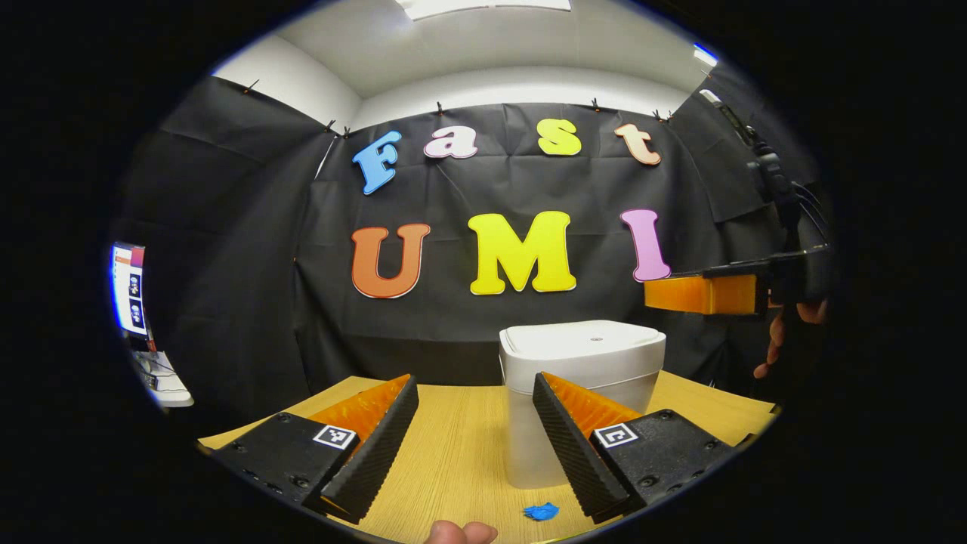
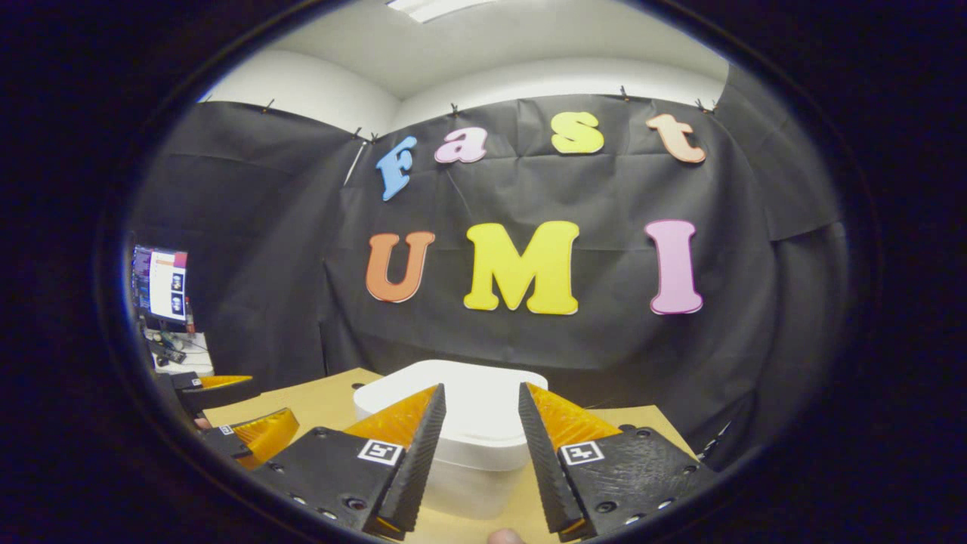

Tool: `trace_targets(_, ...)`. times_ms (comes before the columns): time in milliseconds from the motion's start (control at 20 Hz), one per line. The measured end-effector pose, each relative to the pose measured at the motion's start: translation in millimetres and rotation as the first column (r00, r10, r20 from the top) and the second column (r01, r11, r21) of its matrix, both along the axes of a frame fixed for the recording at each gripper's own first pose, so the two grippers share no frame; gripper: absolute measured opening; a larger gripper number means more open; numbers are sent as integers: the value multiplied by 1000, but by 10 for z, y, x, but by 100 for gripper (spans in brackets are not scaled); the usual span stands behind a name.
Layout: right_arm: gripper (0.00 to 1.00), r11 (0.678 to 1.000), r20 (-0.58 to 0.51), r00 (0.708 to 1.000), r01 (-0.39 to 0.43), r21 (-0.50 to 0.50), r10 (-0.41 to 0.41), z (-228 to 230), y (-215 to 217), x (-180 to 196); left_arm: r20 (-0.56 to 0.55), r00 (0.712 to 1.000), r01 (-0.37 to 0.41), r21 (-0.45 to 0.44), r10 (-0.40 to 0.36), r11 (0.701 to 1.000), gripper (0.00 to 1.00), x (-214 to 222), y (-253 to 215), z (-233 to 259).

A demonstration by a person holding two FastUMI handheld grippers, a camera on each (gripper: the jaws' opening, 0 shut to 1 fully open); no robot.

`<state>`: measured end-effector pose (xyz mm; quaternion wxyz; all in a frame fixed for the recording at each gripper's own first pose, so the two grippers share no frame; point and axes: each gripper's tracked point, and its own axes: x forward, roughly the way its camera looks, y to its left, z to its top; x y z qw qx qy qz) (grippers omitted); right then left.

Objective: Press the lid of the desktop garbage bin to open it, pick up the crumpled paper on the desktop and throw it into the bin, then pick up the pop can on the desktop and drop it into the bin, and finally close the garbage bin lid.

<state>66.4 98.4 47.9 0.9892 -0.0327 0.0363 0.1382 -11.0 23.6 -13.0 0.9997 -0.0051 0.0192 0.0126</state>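
Note:
The white desktop bin (image 1: 582, 363) stands on the wooden table (image 1: 453, 453) with its lid (image 1: 582, 338) down flat. My left gripper (image 1: 474, 378) is open and holds nothing; it hovers low over the table just left of the bin. My right gripper (image 2: 481, 389) is open too, and hangs a little above the bin lid (image 2: 468, 389) with nothing between its fingers. In the left gripper view the right gripper (image 1: 702, 293) juts in from the right, above the lid's right edge, held by a hand (image 1: 778, 332). In the right gripper view the left gripper (image 2: 242, 412) sits at the lower left.
A small blue scrap (image 1: 541, 511) lies on the table in front of the bin. A monitor (image 2: 159, 283) and a side shelf (image 1: 162, 378) stand off to the left. The black cloth wall closes the back, close behind the bin.

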Motion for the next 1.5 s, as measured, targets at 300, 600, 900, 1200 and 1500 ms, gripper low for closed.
trace_targets(300,24,1000,-41,999,-10,-29,9,-110,173,296,-16,1000,-2,-8,2,1000,99,-40,21,-70)
trace_targets(600,3,998,-148,988,-56,-11,54,-354,305,523,-28,999,-31,-24,30,999,98,-41,172,-124)
trace_targets(900,3,991,-251,962,-125,-41,111,-641,458,562,-38,998,-46,-32,45,998,98,-24,251,-182)
trace_targets(1200,1,986,-240,963,-147,-73,125,-610,402,512,-50,998,-49,-45,46,998,99,6,197,-229)
trace_targets(1500,40,997,-27,999,-45,61,46,67,69,410,-33,998,-55,-42,53,998,99,-13,141,-220)
